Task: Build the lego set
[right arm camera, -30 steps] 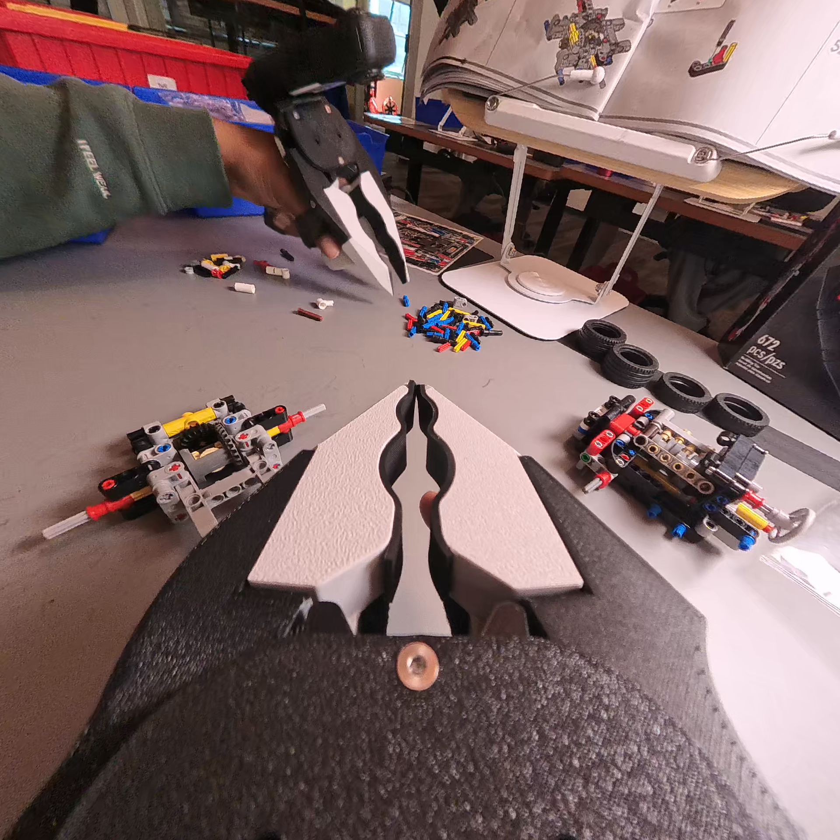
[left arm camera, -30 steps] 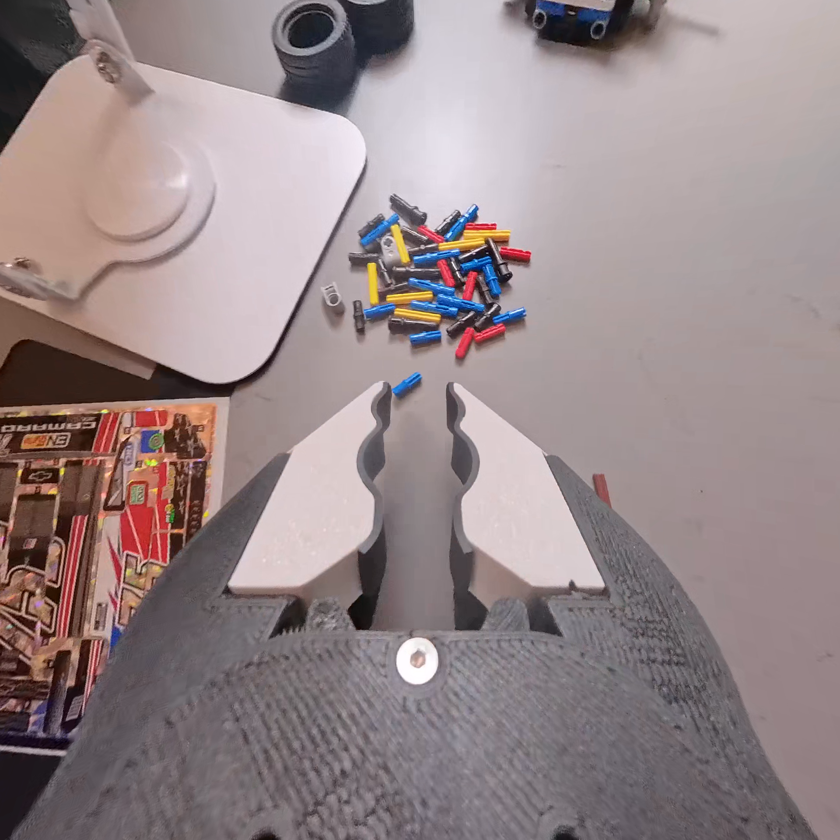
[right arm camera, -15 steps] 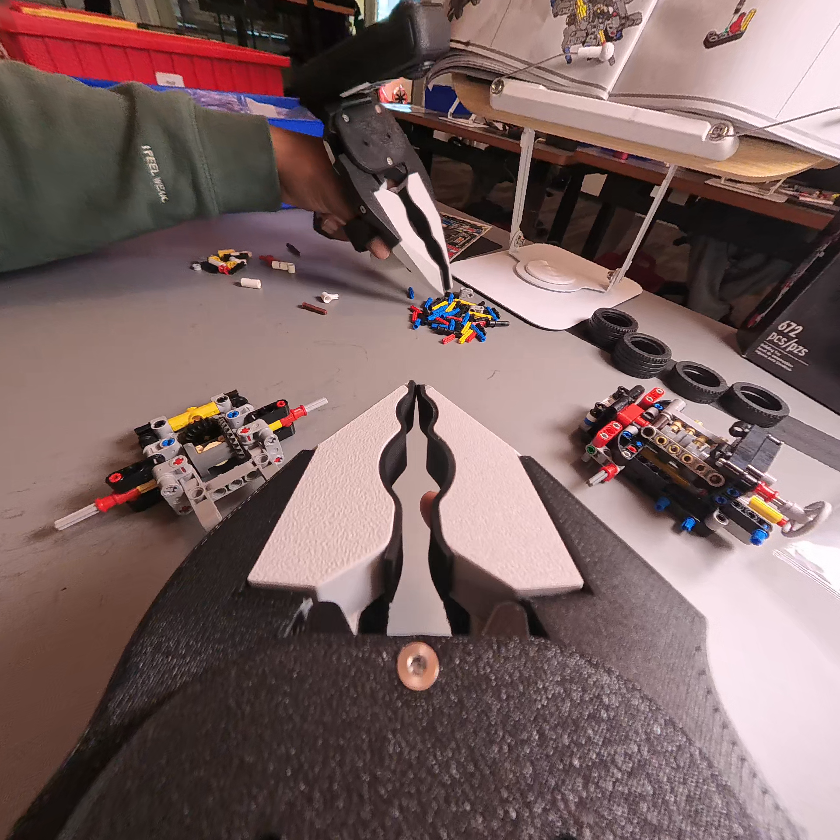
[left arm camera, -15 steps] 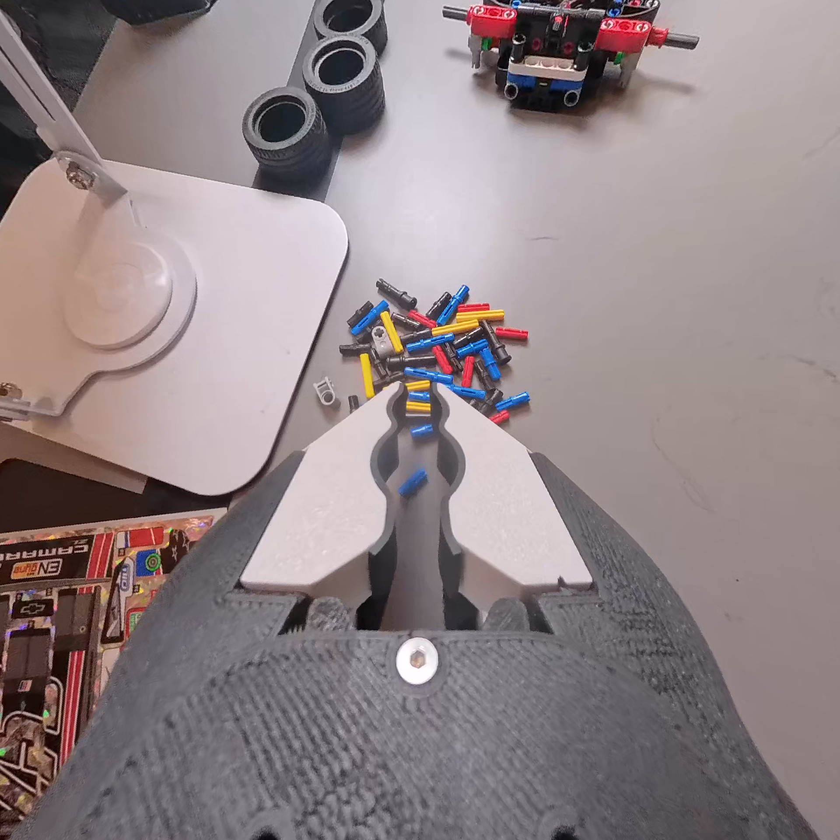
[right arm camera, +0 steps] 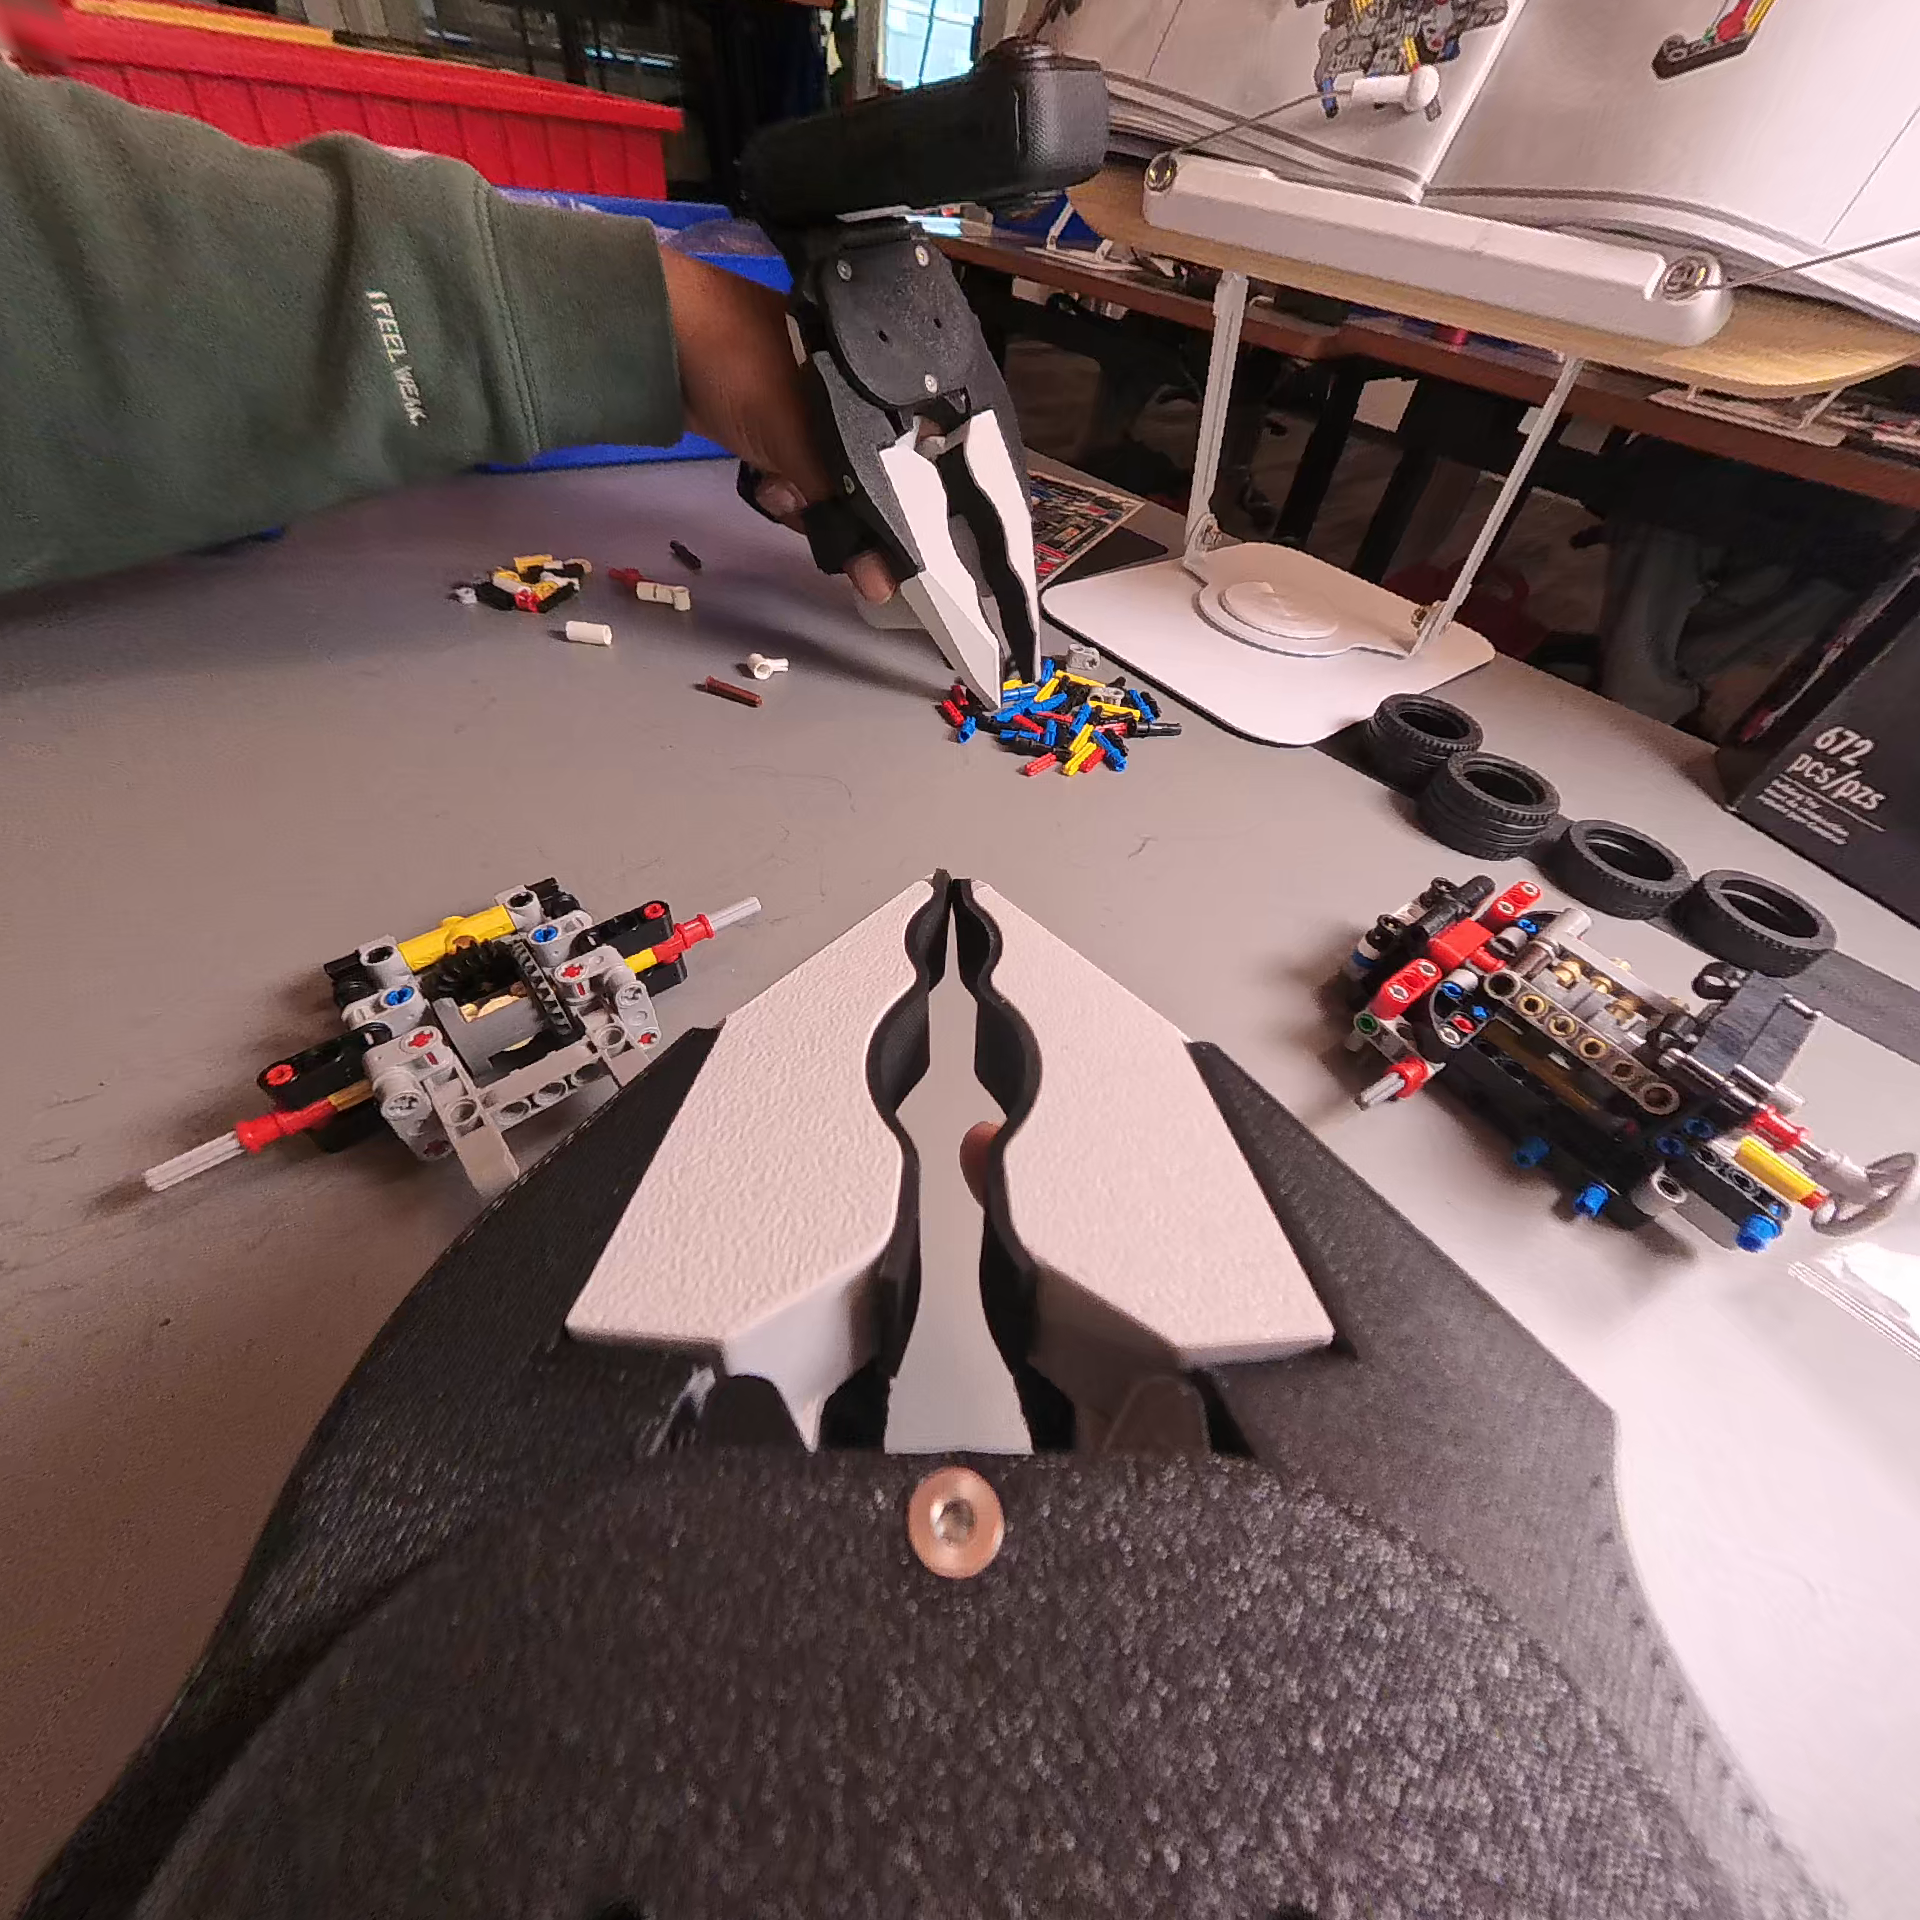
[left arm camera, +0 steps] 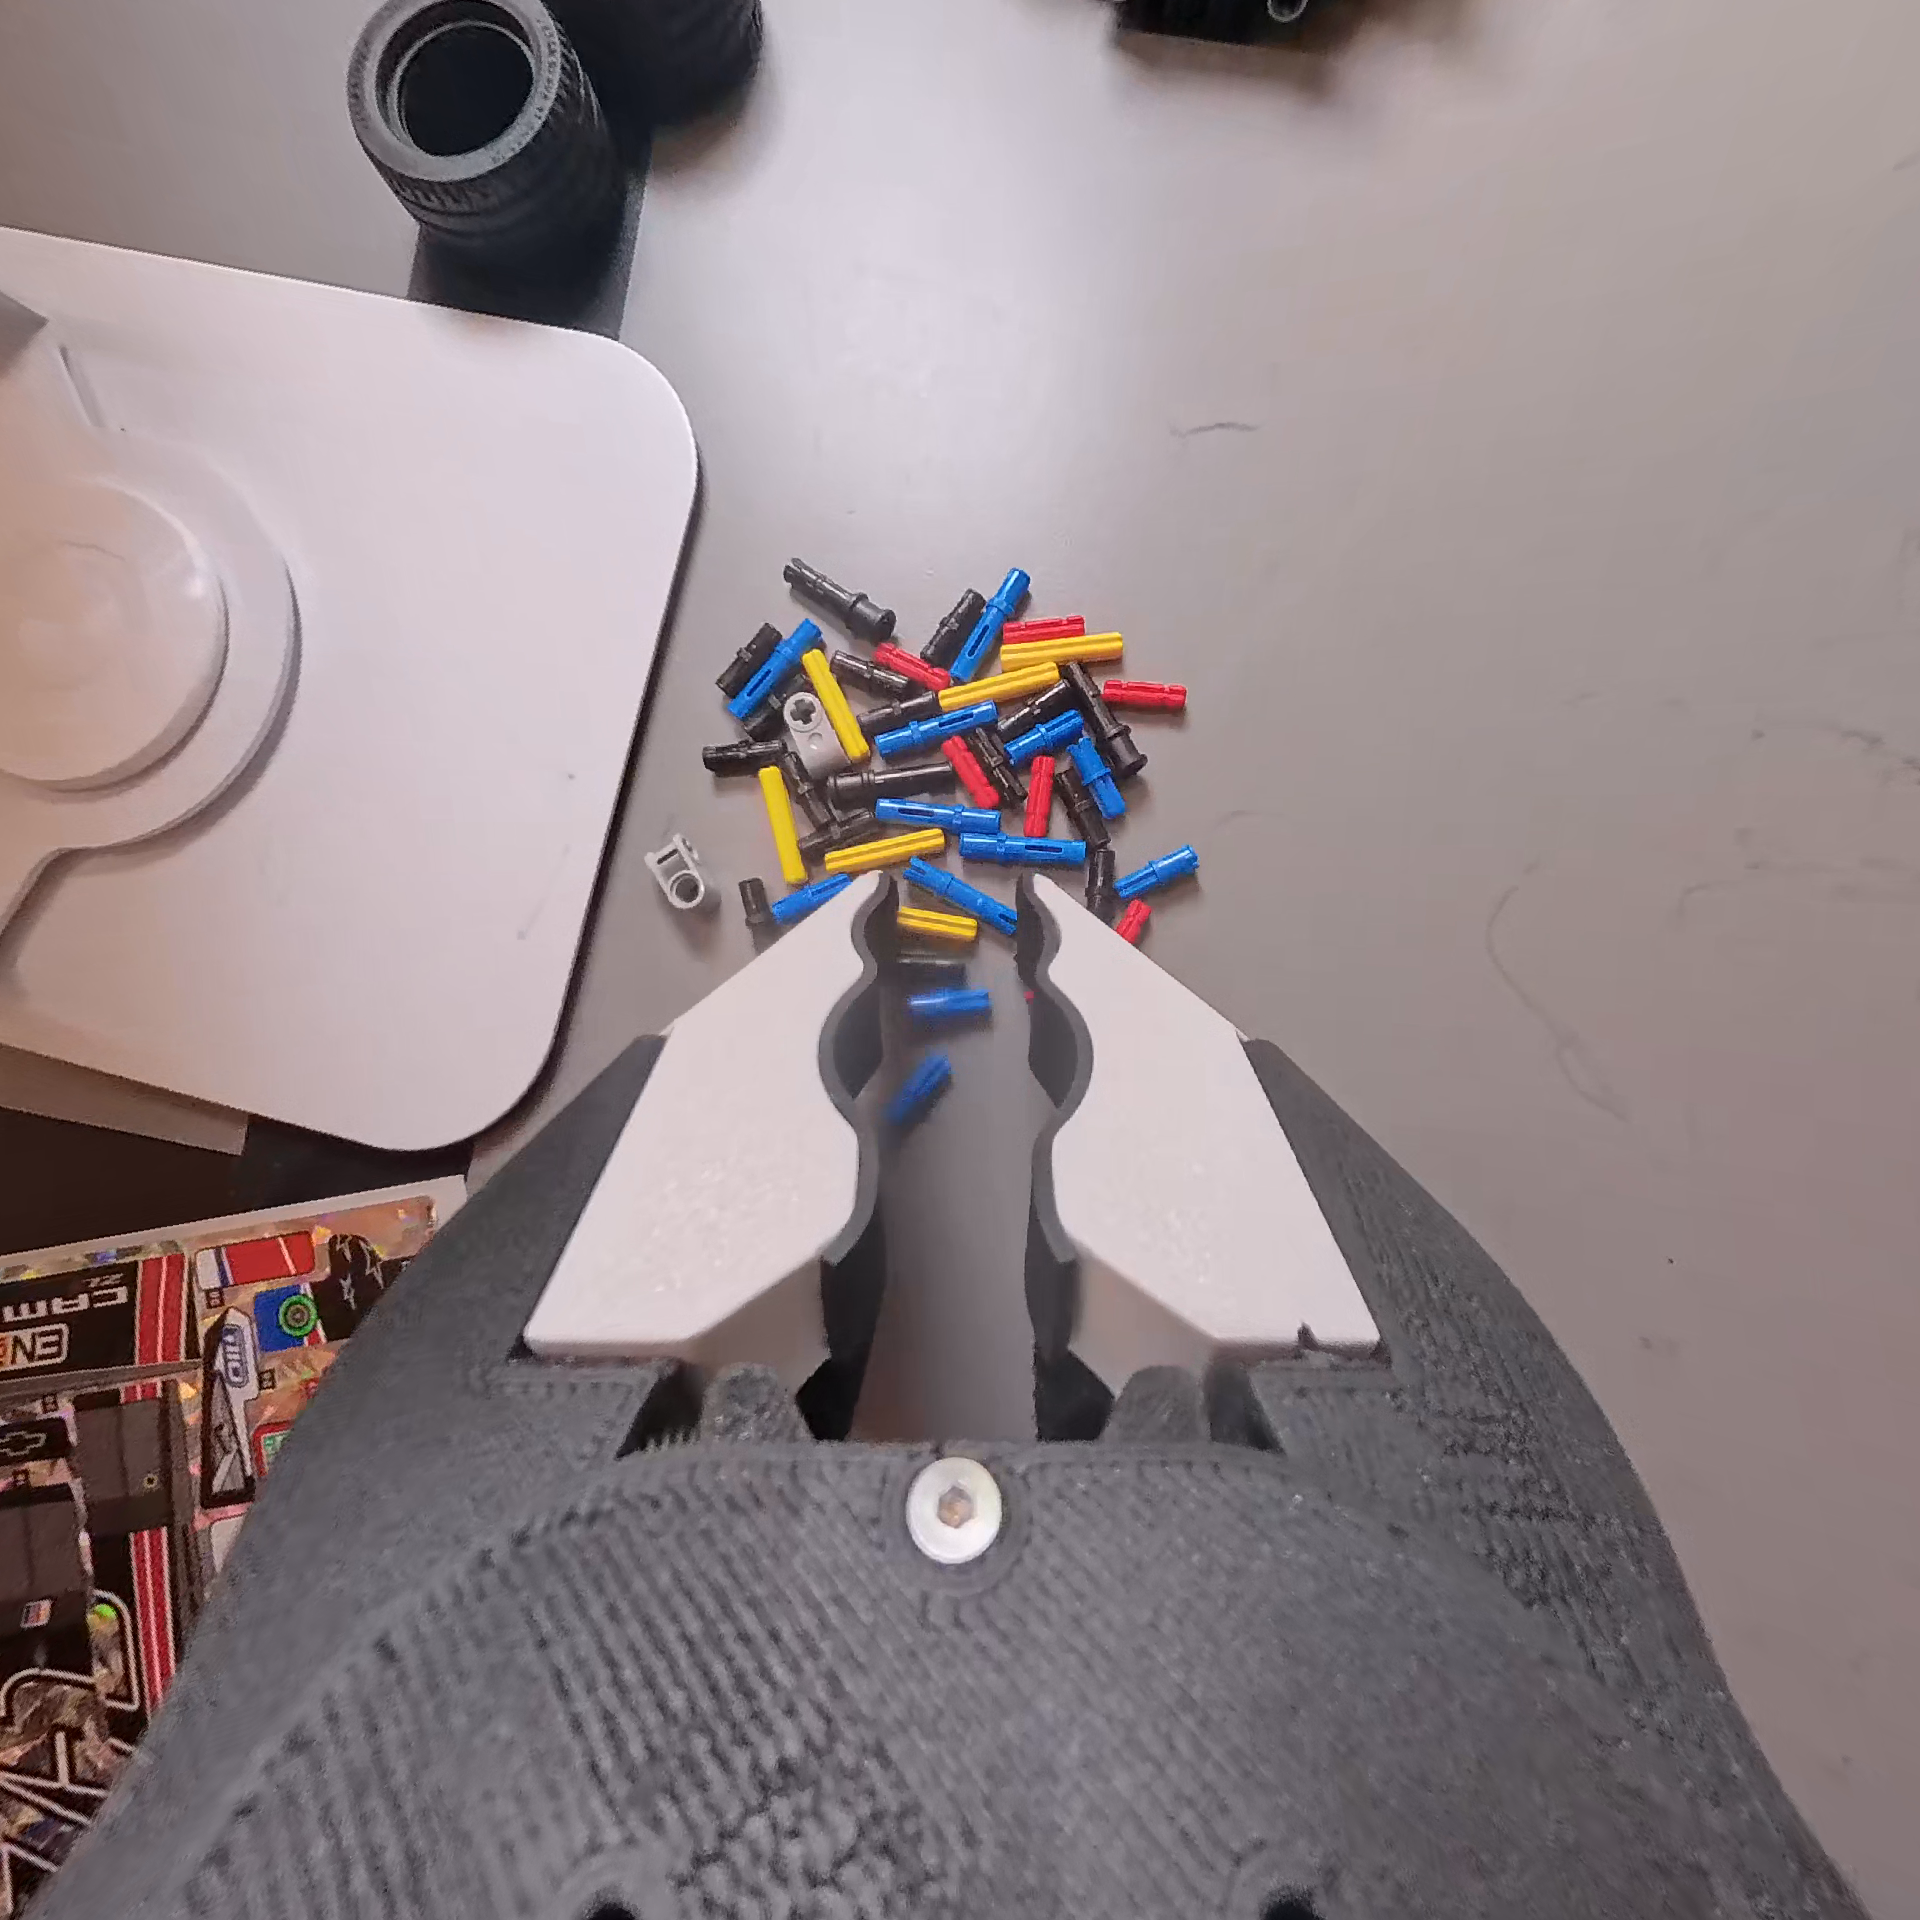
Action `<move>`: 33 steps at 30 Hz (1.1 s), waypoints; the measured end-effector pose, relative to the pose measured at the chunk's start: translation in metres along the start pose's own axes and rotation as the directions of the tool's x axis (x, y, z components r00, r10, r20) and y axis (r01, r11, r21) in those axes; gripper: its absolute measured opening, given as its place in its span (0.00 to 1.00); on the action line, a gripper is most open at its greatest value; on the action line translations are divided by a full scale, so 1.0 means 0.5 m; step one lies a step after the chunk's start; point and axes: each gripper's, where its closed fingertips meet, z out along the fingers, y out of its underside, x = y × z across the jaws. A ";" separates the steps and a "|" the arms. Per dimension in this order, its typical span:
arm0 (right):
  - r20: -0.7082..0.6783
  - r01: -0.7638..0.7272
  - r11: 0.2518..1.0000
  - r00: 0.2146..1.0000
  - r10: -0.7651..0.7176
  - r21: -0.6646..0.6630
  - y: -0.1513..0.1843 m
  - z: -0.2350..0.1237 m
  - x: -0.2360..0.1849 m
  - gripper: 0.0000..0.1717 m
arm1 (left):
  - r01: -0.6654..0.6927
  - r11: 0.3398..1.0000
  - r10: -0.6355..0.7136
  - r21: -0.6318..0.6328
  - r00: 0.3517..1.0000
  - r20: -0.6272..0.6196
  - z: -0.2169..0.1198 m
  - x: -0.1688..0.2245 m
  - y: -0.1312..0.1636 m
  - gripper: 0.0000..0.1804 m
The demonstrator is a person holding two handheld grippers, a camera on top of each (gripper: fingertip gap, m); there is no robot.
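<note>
Pins (left arm camera: 956, 748), small plastic ones in blue, yellow, red and black, lie heaped on a grey table (left arm camera: 1455, 520) at the twelve o'clock of the left gripper (left arm camera: 951, 894), whose white fingers (left arm camera: 748, 1091) stand apart, tips down at the near edge of the heap. A yellow pin (left arm camera: 935, 923) and a blue pin (left arm camera: 948, 1002) lie in the gap between them; neither pad presses on anything.

At nine o'clock of the heap sits a white stand base (left arm camera: 312, 675), with a lone grey connector (left arm camera: 681, 871) between the two. Black tyres (left arm camera: 478, 114) stand at eleven o'clock, and a glittering sticker sheet (left arm camera: 156, 1403) lies at eight o'clock.

In the right wrist view, a green sleeve (right arm camera: 260, 332) reaches in at ten o'clock. The right gripper (right arm camera: 953, 888) hovers over bare table with its fingertips closed together and nothing between them. A grey gear assembly (right arm camera: 468, 1018) lies at its nine o'clock, and a longer chassis build (right arm camera: 1590, 1060) at three o'clock.
</note>
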 end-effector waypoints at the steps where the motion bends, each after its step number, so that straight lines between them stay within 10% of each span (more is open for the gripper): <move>1: 0.001 0.000 1.000 1.000 0.000 -0.001 0.000 0.000 0.000 0.00 | -0.001 1.000 0.001 0.000 1.000 0.000 0.000 0.000 0.000 0.12; 14: 0.010 0.011 1.000 1.000 -0.011 0.003 -0.001 -0.001 -0.007 0.00 | 0.019 0.994 -0.025 0.107 0.998 0.053 -0.050 0.020 -0.040 0.02; 25: 0.302 0.374 0.912 0.861 -0.409 0.170 -0.043 -0.033 -0.210 0.10 | 0.190 0.922 -0.061 0.336 0.930 -0.361 -0.144 0.475 -0.115 0.02; 33: 0.406 0.581 0.792 0.688 -0.601 0.189 -0.022 -0.055 -0.311 0.09 | 0.174 0.932 -0.043 0.318 0.924 -0.381 -0.140 0.585 -0.094 0.02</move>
